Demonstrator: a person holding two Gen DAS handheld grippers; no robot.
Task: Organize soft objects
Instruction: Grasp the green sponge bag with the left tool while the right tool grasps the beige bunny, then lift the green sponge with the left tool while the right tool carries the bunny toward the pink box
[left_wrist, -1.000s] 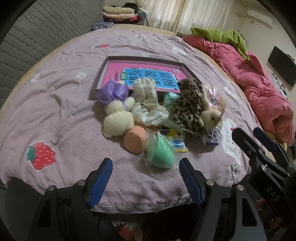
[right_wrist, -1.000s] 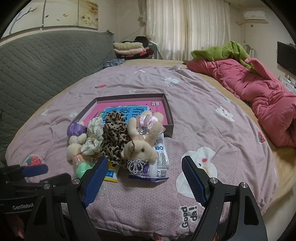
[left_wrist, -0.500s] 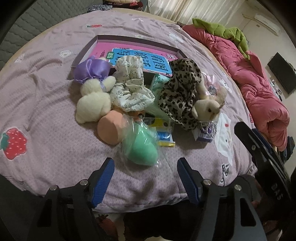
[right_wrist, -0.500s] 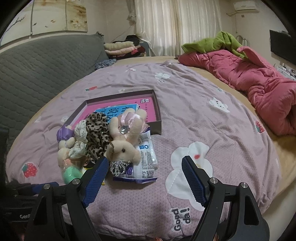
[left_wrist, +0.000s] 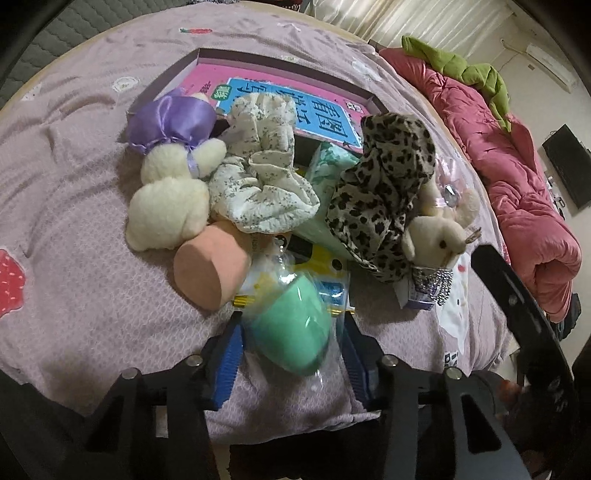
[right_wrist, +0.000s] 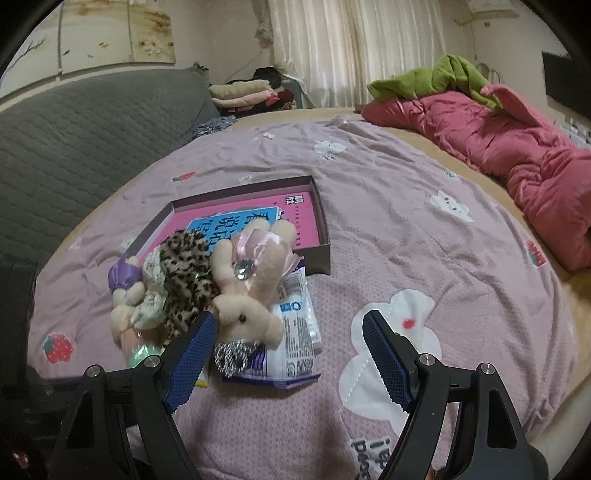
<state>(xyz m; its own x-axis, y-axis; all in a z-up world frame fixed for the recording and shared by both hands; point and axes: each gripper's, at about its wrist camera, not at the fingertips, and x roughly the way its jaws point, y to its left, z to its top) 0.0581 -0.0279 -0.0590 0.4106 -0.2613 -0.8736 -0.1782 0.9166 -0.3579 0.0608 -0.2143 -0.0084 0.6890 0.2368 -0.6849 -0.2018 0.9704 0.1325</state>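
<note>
- Left tongs (left_wrist: 291, 354) are closing around the green sponge (left_wrist: 291, 332), which sits in a clear plastic wrapper between the two blue pads; whether the pads already press on it I cannot tell, though they look to be at the edges of the wrapper.
- Right tongs (right_wrist: 288, 358) hang spread wide and hold nothing, low over the near edge of the bed (right_wrist: 461, 258), with the beige plush rabbit (right_wrist: 247, 295) just beyond the left pad.
- Soft things lie in one heap on the lilac bedspread, at the near side of a shallow box (left_wrist: 280, 62) that holds a pink and blue book (left_wrist: 280, 103).
- A peach sponge (left_wrist: 210, 269) lies just beside the green one, touching a cream plush toy (left_wrist: 166, 206) that wears a purple satin bow (left_wrist: 170, 122).
- A floral scrunchie (left_wrist: 262, 173) rests between that toy and a leopard-print cloth (left_wrist: 380, 184), and it overlaps the box's near edge.
- The beige rabbit, with a pink ribbon and a gem on its head, leans against the leopard cloth and lies over a white printed packet (right_wrist: 299, 328).
- A yellow and blue packet (left_wrist: 332, 273) shows under the green sponge.
- Along the bed's far side a red quilt (right_wrist: 517, 155) is bunched up, with a green garment (right_wrist: 436, 81) on top.
</note>
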